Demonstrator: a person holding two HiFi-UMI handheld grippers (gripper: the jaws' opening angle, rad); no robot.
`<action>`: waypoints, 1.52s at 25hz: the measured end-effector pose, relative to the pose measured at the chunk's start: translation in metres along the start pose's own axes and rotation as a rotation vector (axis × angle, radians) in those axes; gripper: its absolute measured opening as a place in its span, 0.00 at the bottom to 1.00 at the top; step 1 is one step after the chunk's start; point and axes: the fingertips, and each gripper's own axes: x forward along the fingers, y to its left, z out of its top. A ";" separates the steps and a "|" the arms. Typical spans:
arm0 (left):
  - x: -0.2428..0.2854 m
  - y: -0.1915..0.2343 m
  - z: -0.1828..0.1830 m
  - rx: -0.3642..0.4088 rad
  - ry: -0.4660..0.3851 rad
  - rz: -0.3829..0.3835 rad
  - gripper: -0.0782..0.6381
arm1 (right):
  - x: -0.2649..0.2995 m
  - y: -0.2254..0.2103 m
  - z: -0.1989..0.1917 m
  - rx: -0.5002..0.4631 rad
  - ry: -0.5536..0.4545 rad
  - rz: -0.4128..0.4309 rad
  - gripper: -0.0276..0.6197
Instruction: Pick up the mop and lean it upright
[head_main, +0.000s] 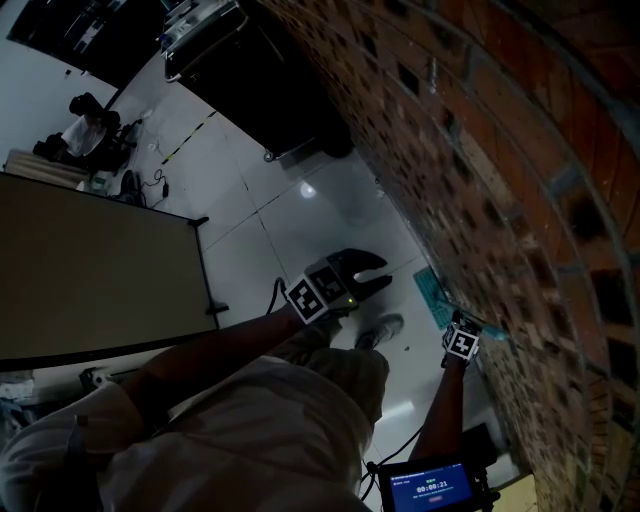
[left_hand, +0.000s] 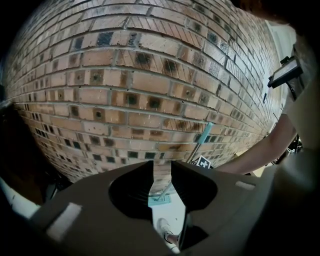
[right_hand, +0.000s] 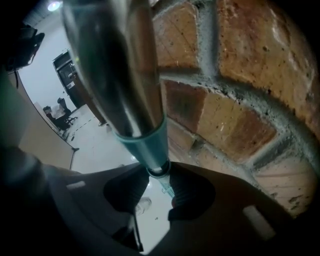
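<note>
Head view: beside a brick wall (head_main: 500, 150), the right gripper (head_main: 460, 330) holds the mop (head_main: 431, 290), its teal head on the tiled floor (head_main: 300, 210) at the wall's foot. The left gripper (head_main: 385, 272) hangs apart from it, above a shoe (head_main: 380, 328).

Left gripper view: the left gripper (left_hand: 161, 167) has its jaws slightly apart and empty; beyond them the mop (left_hand: 202, 141) slants against the brick wall (left_hand: 125, 75).

Right gripper view: the right gripper (right_hand: 159, 172) has its jaws clamped on the mop (right_hand: 120, 75) just below the handle's teal collar, close beside the brick wall (right_hand: 240, 75).
</note>
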 end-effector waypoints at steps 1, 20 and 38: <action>0.000 0.000 0.000 0.000 0.001 0.001 0.29 | 0.001 0.000 0.001 0.000 -0.002 0.004 0.24; 0.013 -0.007 -0.003 0.017 0.023 -0.017 0.29 | -0.002 -0.008 0.023 0.241 0.014 -0.024 0.45; 0.007 -0.024 0.009 0.037 -0.039 -0.054 0.30 | -0.067 -0.014 0.023 0.257 -0.143 -0.057 0.50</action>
